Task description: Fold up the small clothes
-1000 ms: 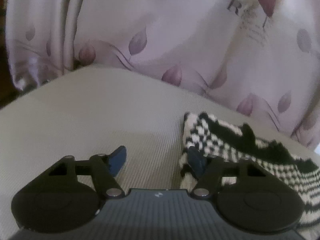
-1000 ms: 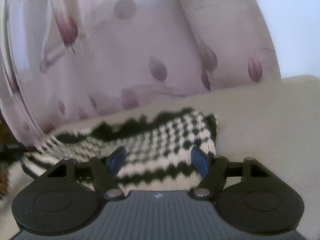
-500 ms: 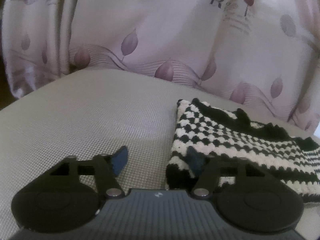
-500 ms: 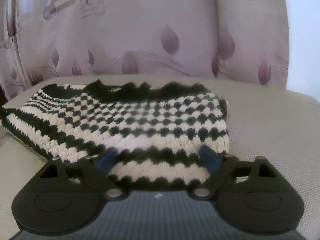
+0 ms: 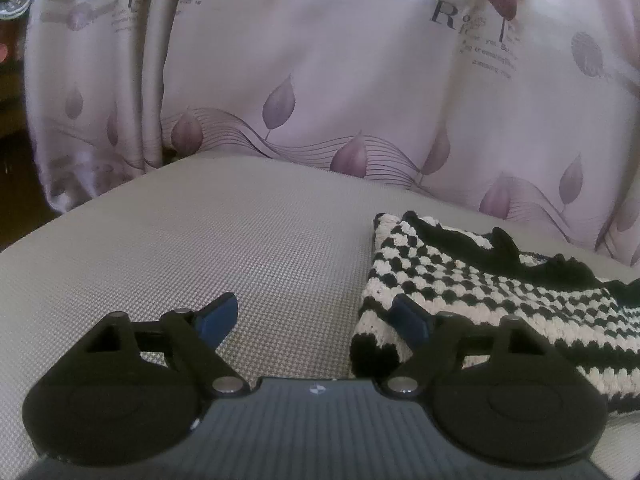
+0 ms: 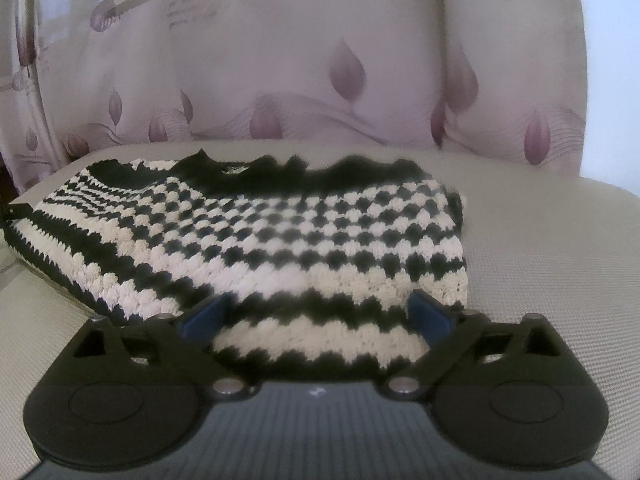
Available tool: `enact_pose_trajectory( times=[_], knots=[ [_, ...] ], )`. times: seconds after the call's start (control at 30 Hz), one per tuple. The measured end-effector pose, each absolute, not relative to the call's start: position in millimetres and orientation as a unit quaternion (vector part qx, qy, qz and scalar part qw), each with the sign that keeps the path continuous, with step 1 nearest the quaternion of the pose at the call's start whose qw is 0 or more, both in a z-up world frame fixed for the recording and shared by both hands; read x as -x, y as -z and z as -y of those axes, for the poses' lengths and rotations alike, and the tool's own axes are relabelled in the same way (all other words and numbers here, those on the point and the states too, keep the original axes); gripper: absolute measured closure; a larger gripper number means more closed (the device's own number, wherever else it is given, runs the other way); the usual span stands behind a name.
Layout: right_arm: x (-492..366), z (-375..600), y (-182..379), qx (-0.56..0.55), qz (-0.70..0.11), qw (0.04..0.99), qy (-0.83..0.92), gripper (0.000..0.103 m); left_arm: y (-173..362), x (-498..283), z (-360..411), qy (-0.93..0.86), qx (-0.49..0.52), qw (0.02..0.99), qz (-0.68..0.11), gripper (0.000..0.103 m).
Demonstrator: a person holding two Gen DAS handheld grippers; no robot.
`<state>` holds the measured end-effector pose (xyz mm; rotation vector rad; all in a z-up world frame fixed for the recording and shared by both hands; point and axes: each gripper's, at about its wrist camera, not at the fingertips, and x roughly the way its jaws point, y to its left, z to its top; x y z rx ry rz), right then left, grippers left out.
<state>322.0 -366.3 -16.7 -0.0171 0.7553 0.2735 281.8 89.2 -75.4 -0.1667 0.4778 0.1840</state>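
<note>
A small black-and-cream crocheted garment (image 6: 280, 236) lies folded flat on a beige woven surface (image 5: 224, 248). In the left wrist view it lies at the right (image 5: 480, 280). My left gripper (image 5: 316, 320) is open and empty, low over the surface; its right finger is at the garment's left edge. My right gripper (image 6: 320, 316) is open and empty, its jaws spread wide over the garment's near striped edge, holding nothing.
A pale pink curtain (image 5: 320, 80) with purple leaf prints hangs right behind the surface, also in the right wrist view (image 6: 304, 60). Bare beige surface lies left of the garment and to its right (image 6: 540, 248). Dark floor shows at far left (image 5: 16, 184).
Both grippers have drawn back and steadied. The garment has settled flat. The right gripper's jaws have spread a little wider.
</note>
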Motion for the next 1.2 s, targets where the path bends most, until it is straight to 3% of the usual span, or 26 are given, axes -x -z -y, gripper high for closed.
enact_pose_trajectory(
  times=[0.37,0.7,0.97,1.2],
  knots=[
    [-319.9,364.4,16.2,0.018,-0.366,0.921,-0.135,0.000,75.2,-281.1,-87.9,-0.089,0.075,0.965,-0.237,0.016],
    [-319.0,353.1,17.9,0.061,-0.368,0.920,-0.123,0.000,75.3,-281.9,-88.1,-0.072,0.075,0.965,-0.239,0.005],
    [-319.0,353.5,17.4,0.060,-0.368,0.920,-0.123,0.000,78.6,-301.6,-118.2,0.075,0.163,0.943,-0.281,0.007],
    [-318.2,354.2,16.5,0.058,-0.365,0.921,-0.124,0.000,85.9,-348.2,-146.8,0.143,0.234,0.908,-0.317,0.019]
  ],
)
